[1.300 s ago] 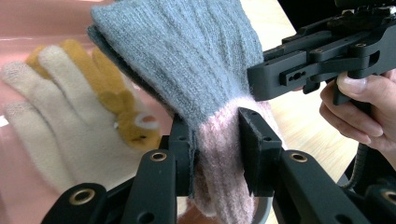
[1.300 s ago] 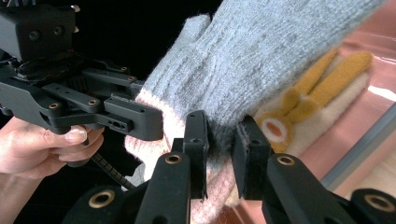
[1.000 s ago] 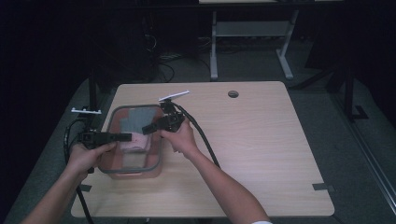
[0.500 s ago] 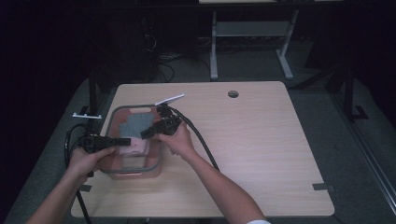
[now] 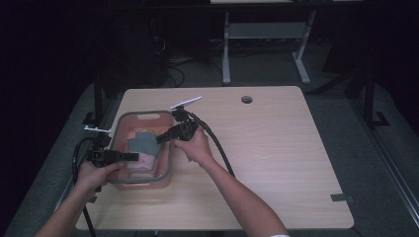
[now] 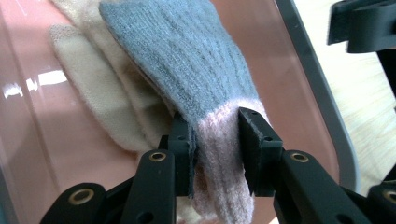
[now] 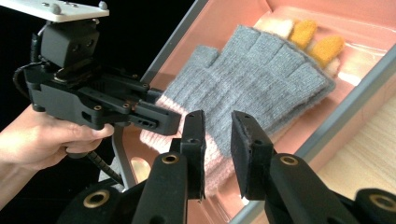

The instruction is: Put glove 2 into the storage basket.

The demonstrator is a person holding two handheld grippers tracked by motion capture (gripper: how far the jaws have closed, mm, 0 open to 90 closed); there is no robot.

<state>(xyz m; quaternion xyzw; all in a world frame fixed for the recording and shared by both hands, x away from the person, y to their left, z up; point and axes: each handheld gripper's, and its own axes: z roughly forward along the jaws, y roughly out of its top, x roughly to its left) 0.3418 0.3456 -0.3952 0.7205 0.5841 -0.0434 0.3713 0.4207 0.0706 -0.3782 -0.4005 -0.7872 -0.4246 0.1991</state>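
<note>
We see the left gripper (image 6: 215,140) clamped on the pink cuff of the grey glove (image 6: 187,60) in the pink bin (image 5: 165,163); its fingers point away. The right gripper (image 7: 217,140), nearer the palm, hovers narrowly parted, empty.

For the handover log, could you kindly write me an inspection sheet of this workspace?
Surface: light wooden table, one round hole.
Job's things: grey glove with pink cuff lying in the pink bin on cream and yellow gloves.
Clutter: nothing seen.
Tongs: left tongs shut on the grey glove's cuff; right tongs open, over the cuff.
Cables: black cable across the table.
Surroundings: dark floor, table frame behind.
</note>
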